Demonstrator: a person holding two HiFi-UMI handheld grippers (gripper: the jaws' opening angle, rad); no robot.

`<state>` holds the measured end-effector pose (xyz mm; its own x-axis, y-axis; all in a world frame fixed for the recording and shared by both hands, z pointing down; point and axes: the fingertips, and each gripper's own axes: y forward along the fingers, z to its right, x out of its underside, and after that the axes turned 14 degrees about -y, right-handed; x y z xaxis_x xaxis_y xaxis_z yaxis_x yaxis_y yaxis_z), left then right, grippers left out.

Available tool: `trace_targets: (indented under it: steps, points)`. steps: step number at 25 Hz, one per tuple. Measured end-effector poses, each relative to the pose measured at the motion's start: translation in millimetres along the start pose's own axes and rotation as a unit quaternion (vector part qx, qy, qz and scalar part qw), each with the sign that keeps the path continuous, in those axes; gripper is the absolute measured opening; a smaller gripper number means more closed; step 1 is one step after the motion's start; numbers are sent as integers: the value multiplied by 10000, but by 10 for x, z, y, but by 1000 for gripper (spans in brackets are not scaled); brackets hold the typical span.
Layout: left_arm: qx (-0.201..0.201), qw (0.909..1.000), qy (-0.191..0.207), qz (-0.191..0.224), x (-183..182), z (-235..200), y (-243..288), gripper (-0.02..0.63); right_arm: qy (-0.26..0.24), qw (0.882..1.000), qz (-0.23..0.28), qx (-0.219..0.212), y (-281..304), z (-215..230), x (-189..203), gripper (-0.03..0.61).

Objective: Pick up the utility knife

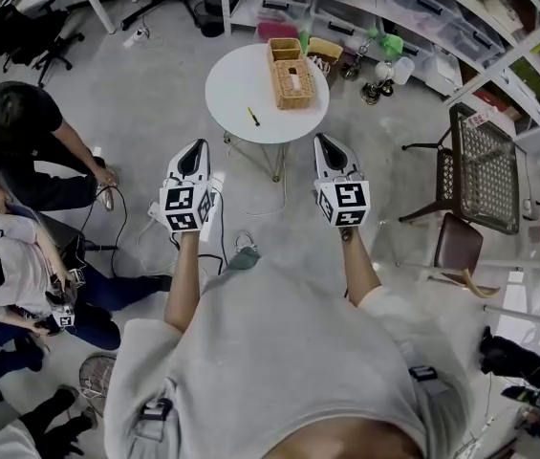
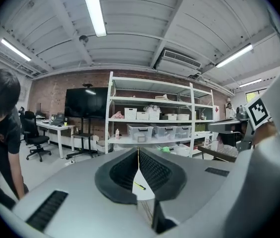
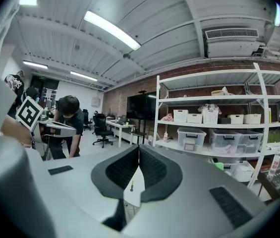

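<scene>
**Q:** so where's the knife (image 1: pixel 252 117) compared to the tools right now?

**A:** It's out in front of both of them and not touching either. It lies on the round white desk (image 1: pixel 236 84), near the edge closest to the tools. From the head view it sits ahead of the gap between the left tool (image 1: pixel 196 144) and the right tool (image 1: pixel 324 140), well past their tips. There's bare floor between the tips and the desk.

**Q:** and the tools themselves, holding anything?

**A:** Nope, both empty. In each gripper view the black pads meet at the tip, so both tools are fully closed with nothing pinched. Below the tips the pads curve apart and leave a small window, and you can see the knife through it as a tiny yellow sliver. For the left tool it's a hair right of the seam, and for the right tool it's a hair left of it. Both tools point roughly level toward the desk.

**Q:** anything else near the knife?

**A:** A wicker basket (image 1: pixel 291 73) on the same desk, farther from the tools than the knife and off toward the right tool's side. It's apart from the knife.
</scene>
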<state>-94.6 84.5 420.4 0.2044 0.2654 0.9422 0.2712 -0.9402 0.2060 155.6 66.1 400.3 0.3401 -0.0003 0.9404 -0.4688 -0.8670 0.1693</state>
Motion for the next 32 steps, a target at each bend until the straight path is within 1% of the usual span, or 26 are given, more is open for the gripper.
trace_targets:
  steps: [5,9,13,20,26,28,32]
  points:
    - [170,9998,25,25,-244,-383,476,23,-15,9998,-25,176,534,44,-114,32]
    - [330,9994,36,-16,-376,-598,789,23,-23,9995,-85,289,869,55,-192,32]
    - [461,9989,3,-84,-361,-762,995,23,-72,9992,-182,344,1067,-8,-169,32]
    - [627,9979,-52,-170,-325,-869,1245,23,-71,9987,-360,350,1299,-13,-85,31]
    - [496,9984,-112,-227,-233,-1049,1445,23,-66,9992,-368,143,1665,-18,30,32]
    - [385,9989,-119,-246,-223,-1128,1503,23,-49,9994,-344,19,1826,-23,51,32]
    - [135,9993,-135,-317,-321,-1289,1670,23,-14,9992,-315,-255,2214,24,-3,32]
